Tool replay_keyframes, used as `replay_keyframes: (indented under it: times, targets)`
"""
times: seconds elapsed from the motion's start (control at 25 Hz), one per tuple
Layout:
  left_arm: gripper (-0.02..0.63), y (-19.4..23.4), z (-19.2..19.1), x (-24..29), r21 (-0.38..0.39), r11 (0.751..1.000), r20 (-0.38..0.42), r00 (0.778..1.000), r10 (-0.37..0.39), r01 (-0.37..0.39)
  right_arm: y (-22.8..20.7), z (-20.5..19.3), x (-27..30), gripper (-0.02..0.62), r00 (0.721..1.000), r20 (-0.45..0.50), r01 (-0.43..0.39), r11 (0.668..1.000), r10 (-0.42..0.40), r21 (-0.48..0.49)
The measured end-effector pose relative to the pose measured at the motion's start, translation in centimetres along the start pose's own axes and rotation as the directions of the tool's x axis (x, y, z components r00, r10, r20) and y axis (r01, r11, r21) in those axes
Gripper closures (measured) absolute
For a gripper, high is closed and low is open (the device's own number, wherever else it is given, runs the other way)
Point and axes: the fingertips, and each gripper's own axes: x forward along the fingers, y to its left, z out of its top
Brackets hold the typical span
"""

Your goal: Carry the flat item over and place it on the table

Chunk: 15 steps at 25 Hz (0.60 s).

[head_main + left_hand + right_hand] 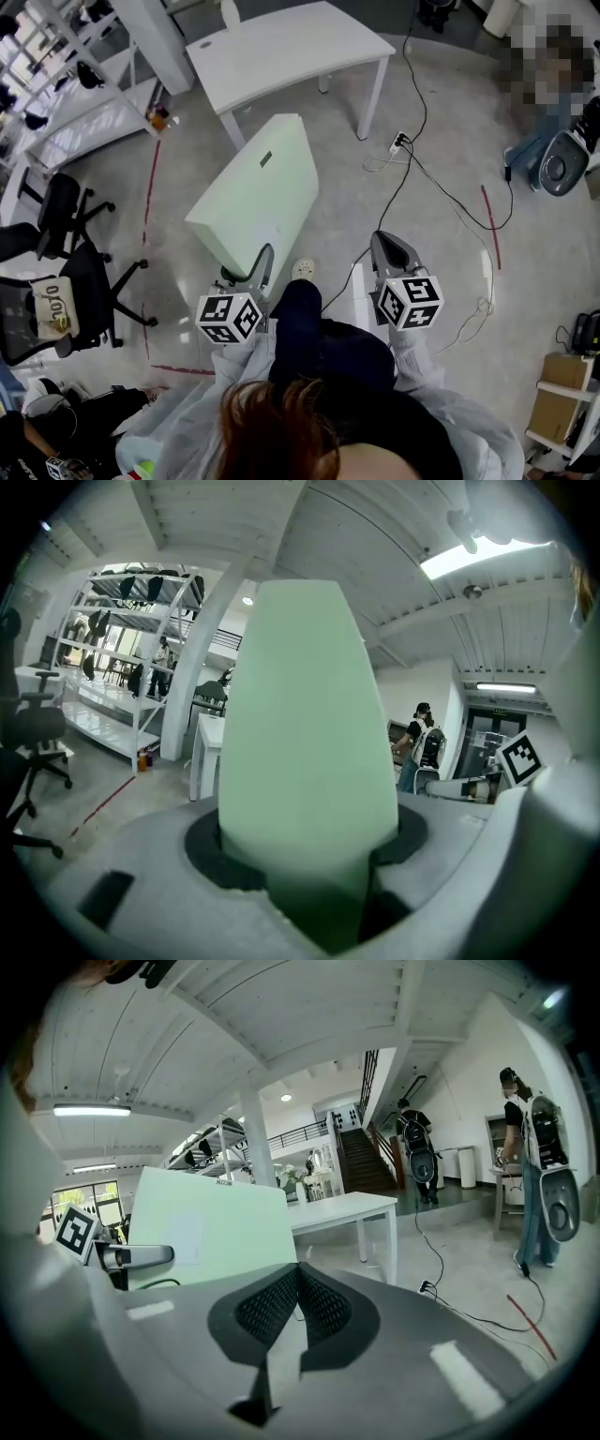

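The pale green, flat, rectangular panel (258, 192) was in the air above the floor, standing on its edge and tilted, well apart from the white table (281, 47) ahead. The left gripper (246, 270) was clamped on its near edge. The right gripper (394, 251) had its jaws together, with nothing between them. The panel seemed stiff and light, since one grip at the edge carried it unbent. Its smooth face could slip or swing, so a second hold on the edge would steady it.
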Motion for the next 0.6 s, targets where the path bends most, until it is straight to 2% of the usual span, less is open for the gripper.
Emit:
replay_keyframes:
  times: [0.36, 0.6]
  targets:
    - [0.341, 3.6, 5.1, 8.8, 0.013, 0.999, 0.02, 0.999, -0.046, 0.046, -1.6, 6.0, 8.8, 0.583, 0.999, 0.037, 0.016, 1.0, -0.015, -0.019]
    - [0.341, 6.3, 7.9, 13.7, 0.018, 0.997, 0.019, 0.997, -0.072, 0.072, -2.3, 8.3, 13.7, 0.583, 0.999, 0.034, 0.033, 0.999, -0.032, -0.023]
